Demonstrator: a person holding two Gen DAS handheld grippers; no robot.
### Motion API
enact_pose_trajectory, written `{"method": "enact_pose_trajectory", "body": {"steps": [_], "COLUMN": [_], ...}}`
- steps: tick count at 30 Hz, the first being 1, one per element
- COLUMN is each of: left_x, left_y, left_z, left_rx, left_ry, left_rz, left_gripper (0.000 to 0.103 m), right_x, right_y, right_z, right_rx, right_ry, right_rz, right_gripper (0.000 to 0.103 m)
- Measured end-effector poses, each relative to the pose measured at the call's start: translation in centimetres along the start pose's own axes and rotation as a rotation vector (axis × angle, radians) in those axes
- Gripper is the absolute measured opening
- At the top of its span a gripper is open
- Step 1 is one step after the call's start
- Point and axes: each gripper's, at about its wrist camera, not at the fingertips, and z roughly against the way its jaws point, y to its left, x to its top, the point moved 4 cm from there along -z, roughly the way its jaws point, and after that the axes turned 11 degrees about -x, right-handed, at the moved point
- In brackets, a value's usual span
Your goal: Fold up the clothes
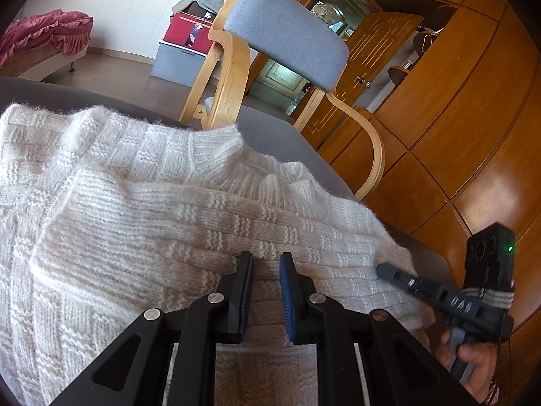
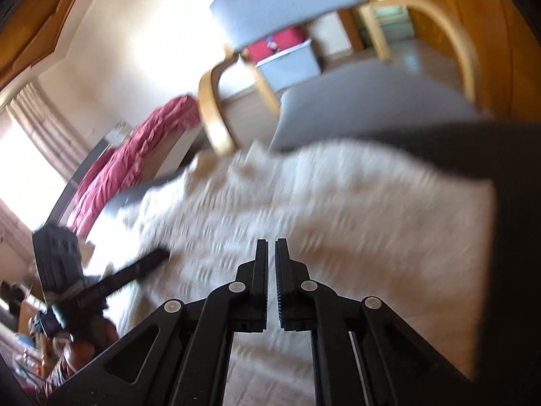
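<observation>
The white sweater [image 1: 142, 203] lies partly folded on the grey worktop [image 1: 280, 135]. Left tongs [image 1: 266, 264] are open above it. Right tongs [image 2: 271, 247] are almost closed, holding nothing. Next: smooth or fold again.

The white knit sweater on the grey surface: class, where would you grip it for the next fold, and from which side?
Grip the white knit sweater at its right-hand edge, coming in from the right, where the right gripper already points. There the knit ends in a free edge on the grey surface, so jaws can likely slide under.
</observation>
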Motion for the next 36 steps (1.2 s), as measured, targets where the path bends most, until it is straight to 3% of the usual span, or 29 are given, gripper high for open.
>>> {"method": "enact_pose_trajectory", "body": {"steps": [3, 5, 8, 13, 15, 16, 23, 26, 29, 36], "left_x": [0.0, 0.0, -0.1, -0.1, 0.0, 0.0, 1.3, 3.0, 4.7, 7.3], "left_y": [0.0, 0.0, 0.0, -0.1, 0.0, 0.0, 0.5, 1.4, 4.0, 14.0], "left_z": [0.0, 0.0, 0.0, 0.0, 0.1, 0.1, 3.7, 7.6, 12.7, 26.3], "left_rx": [0.005, 0.009, 0.012, 0.011, 0.007, 0.004, 0.026, 0.096, 0.22, 0.565], "left_ry": [0.0, 0.0, 0.0, -0.001, -0.004, -0.005, -0.069, -0.128, -0.199, -0.426], "left_rz": [-0.002, -0.005, -0.006, -0.004, 0.0, 0.002, 0.023, -0.03, -0.046, 0.124], "left_gripper": [0.015, 0.015, 0.015, 0.015, 0.015, 0.015, 0.015, 0.016, 0.02, 0.023], "right_x": [-0.6, -0.1, 0.0, 0.4, -1.1, -1.7, -2.3, -2.3, -2.2, -2.0], "right_y": [-0.4, -0.4, 2.5, 6.8, 7.2, 7.3, 5.7, 5.6, 5.8, 5.7], "right_z": [-0.4, -0.4, 0.8, 0.2, 0.0, -1.0, -0.8, -0.6, -0.9, -0.7], "right_rx": [0.035, -0.017, -0.084, -0.062, -0.099, -0.163, -0.172, -0.171, -0.163, -0.142], "right_ry": [0.021, 0.01, -0.019, -0.036, -0.03, -0.021, -0.021, -0.02, -0.018, -0.012], "right_rz": [-0.038, -0.037, 0.059, 0.145, 0.189, 0.228, 0.215, 0.214, 0.208, 0.194], "right_gripper": [0.0, 0.0, 0.004, 0.004, 0.004, 0.004, 0.004, 0.004, 0.004, 0.005]}}
